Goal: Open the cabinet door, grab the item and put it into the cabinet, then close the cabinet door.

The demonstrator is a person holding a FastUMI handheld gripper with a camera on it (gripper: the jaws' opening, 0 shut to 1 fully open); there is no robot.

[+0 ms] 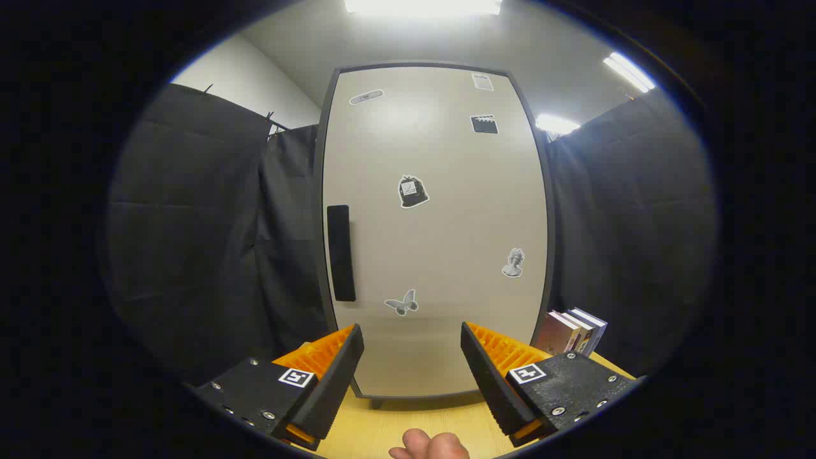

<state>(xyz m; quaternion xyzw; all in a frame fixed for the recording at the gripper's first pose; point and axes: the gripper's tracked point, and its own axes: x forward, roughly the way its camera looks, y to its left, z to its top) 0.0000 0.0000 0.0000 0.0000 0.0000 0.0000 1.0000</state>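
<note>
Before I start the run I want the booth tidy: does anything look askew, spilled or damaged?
Nothing stands out. The cabinet door is shut and sits straight, its handle intact. The books stand upright beside the cabinet. The tongs are open and hold nothing, with a hand on the table below them.

A pale wooden table [382,427] carries the cabinet [433,229], standing upright at twelve o'clock beyond the gripper [412,363] fingers (held apart, clasping nothing). Some books [570,330] stand at two o'clock, just beside it.
</note>
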